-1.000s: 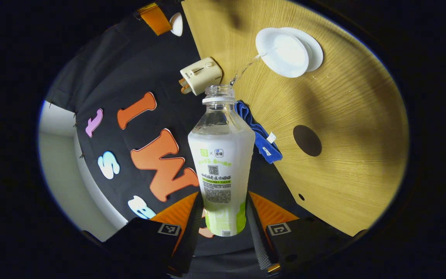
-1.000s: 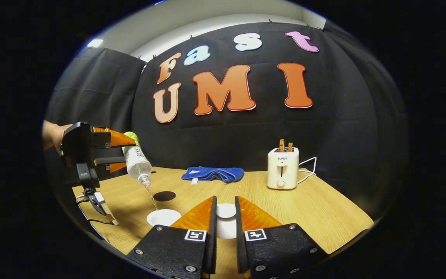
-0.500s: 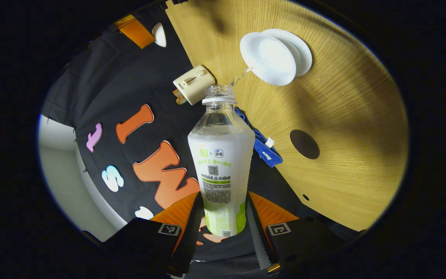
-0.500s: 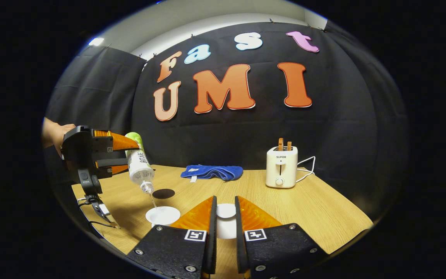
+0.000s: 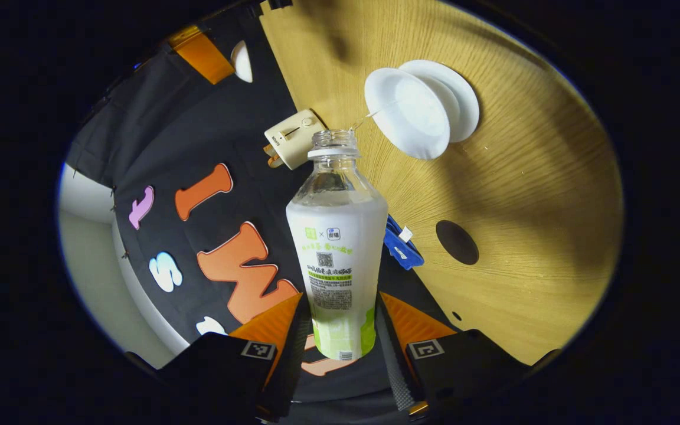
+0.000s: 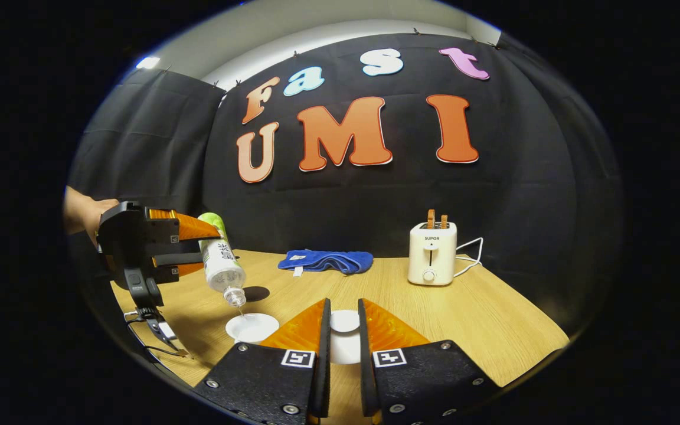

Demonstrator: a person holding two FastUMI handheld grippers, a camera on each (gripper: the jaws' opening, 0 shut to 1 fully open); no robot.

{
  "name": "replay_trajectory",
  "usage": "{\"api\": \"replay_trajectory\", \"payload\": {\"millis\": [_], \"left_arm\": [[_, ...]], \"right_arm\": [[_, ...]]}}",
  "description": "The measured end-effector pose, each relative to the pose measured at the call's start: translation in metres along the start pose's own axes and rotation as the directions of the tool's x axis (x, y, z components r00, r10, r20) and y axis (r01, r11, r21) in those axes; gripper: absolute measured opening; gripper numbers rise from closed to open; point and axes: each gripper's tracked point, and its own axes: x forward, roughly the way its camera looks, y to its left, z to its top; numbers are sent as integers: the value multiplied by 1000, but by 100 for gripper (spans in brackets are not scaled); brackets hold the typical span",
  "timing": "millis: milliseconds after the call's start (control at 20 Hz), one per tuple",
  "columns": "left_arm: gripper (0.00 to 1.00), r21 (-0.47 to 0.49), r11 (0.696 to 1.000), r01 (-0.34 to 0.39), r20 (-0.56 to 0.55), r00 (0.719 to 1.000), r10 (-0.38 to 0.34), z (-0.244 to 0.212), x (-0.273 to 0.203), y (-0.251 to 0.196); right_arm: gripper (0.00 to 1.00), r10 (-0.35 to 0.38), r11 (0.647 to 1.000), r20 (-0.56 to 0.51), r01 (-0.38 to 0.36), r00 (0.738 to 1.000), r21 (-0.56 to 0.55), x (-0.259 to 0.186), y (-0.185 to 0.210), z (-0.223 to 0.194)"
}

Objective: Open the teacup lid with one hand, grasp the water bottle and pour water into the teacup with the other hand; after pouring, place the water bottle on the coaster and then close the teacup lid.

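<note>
Above teacup (image 6: 251,326) — left gripper (image 6: 195,245) clamping water bottle (image 6: 221,265), neck tilted down; right gripper (image 6: 343,339) gripping lid (image 6: 345,320).

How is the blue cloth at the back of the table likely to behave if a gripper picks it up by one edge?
The blue cloth lies in soft, rumpled folds, so it would probably drape and unfold rather than hold its shape. It looks thin, so likely light for its size. Lying flat on the table, it should not roll or tip.
</note>
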Motion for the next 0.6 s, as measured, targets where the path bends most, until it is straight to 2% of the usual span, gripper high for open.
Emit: {"api": "replay_trajectory", "payload": {"millis": [200, 300, 350, 400, 500, 600], "left_arm": [[67, -158, 987, 21, 25, 1000, -17, 1, -3, -3], [63, -264, 964, 8, 28, 1000, 0, -4, -3, 3], [67, -318, 948, -11, 25, 999, 20, -7, -3, 9], [63, -373, 927, -32, 23, 999, 44, -11, -2, 16], [70, -486, 871, -68, 13, 996, 85, -22, -3, 25], [63, -592, 798, -112, -5, 991, 135, -35, -2, 38]], "right_arm": [[22, 12, 1000, -1, -12, 1000, 1, 3, 6, 1], [22, 17, 1000, -1, -17, 1000, 6, 5, 11, 3], [22, 20, 1000, -2, -20, 1000, 9, 6, 13, 4], [22, 24, 1000, -2, -24, 1000, 11, 7, 15, 5], [21, 28, 1000, -1, -28, 1000, 13, 9, 19, 7], [21, 34, 999, 2, -34, 999, 14, 13, 24, 11]]}}
